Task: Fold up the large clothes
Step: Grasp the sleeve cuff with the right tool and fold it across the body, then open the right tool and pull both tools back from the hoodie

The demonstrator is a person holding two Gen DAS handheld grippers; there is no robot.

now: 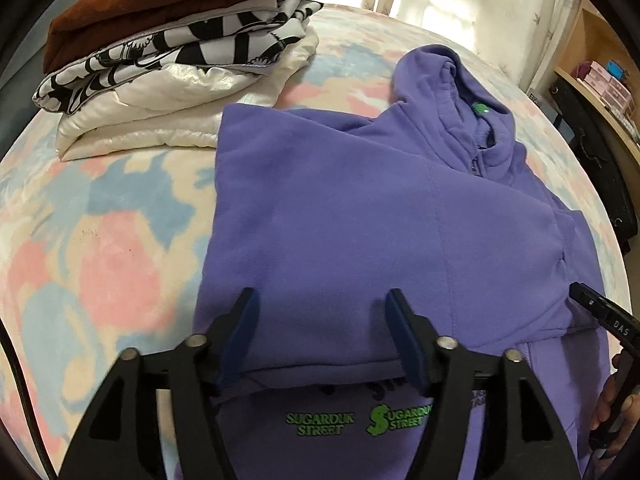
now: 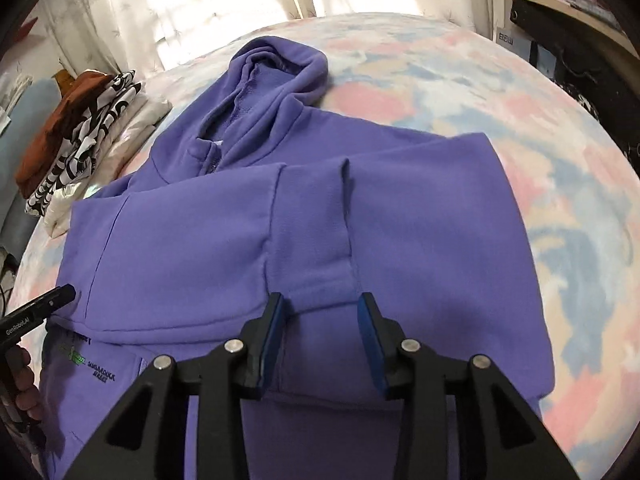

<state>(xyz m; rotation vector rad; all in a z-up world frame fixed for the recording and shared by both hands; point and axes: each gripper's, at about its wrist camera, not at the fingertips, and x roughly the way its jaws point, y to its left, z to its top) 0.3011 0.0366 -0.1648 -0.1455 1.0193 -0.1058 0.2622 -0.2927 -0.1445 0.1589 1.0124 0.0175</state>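
Observation:
A purple hoodie (image 1: 360, 220) lies flat on the bed, both sleeves folded in across the chest and the hood (image 1: 452, 80) at the far end. It also shows in the right wrist view (image 2: 320, 220). Green lettering (image 1: 320, 424) shows on its near part. My left gripper (image 1: 322, 304) is open and empty, just above the folded sleeve's near edge. My right gripper (image 2: 320, 304) is open and empty over the sleeve cuff (image 2: 320, 276). Each gripper's tip shows in the other's view: the right one (image 1: 588, 300), the left one (image 2: 60, 294).
A stack of folded clothes (image 1: 160, 52), brown on top, then black-and-white, then white, sits at the far left of the bed; it also shows in the right wrist view (image 2: 80, 136). The bedspread (image 1: 100, 220) is pastel. Curtains (image 2: 200, 0) hang behind; shelves (image 1: 600, 80) stand at right.

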